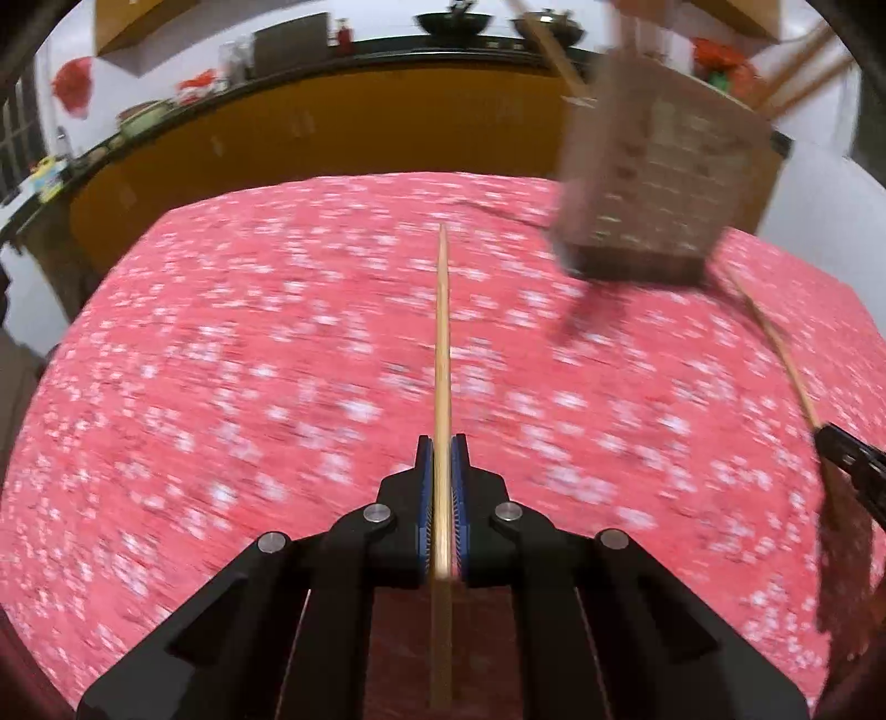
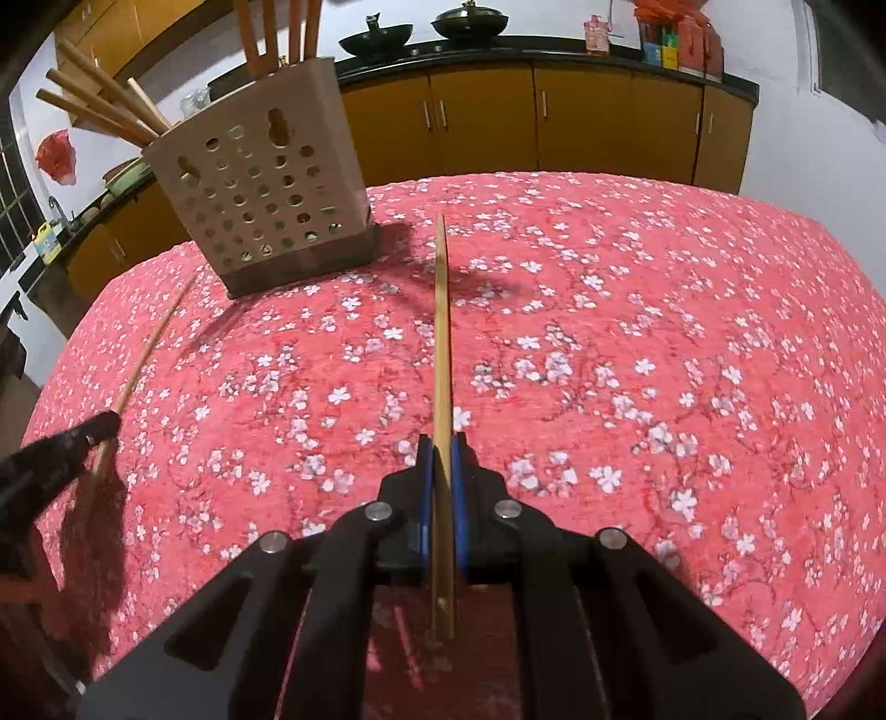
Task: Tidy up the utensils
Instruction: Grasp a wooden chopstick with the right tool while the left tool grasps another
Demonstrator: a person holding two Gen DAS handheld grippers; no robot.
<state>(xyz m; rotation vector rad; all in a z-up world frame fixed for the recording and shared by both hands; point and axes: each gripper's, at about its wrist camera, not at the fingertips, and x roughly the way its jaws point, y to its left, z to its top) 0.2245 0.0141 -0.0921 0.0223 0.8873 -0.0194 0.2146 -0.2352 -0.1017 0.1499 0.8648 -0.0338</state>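
Observation:
My left gripper (image 1: 442, 443) is shut on a thin bamboo chopstick (image 1: 442, 332) that points straight ahead over the table. My right gripper (image 2: 442, 443) is likewise shut on a second chopstick (image 2: 441, 321). A beige perforated utensil holder (image 2: 266, 194) stands on the cloth ahead and to the left of the right gripper. It holds several wooden-handled utensils (image 2: 99, 105). In the blurred left wrist view the holder (image 1: 659, 183) sits ahead to the right. Each view catches the other gripper at its edge: the left gripper (image 2: 83, 437) and the right gripper (image 1: 828, 435), each with its chopstick.
A red tablecloth (image 2: 664, 332) with white blossoms covers the table. Beyond the far edge runs a dark counter over orange cabinets (image 2: 554, 111), with two black woks (image 2: 470, 22) and bottles on it.

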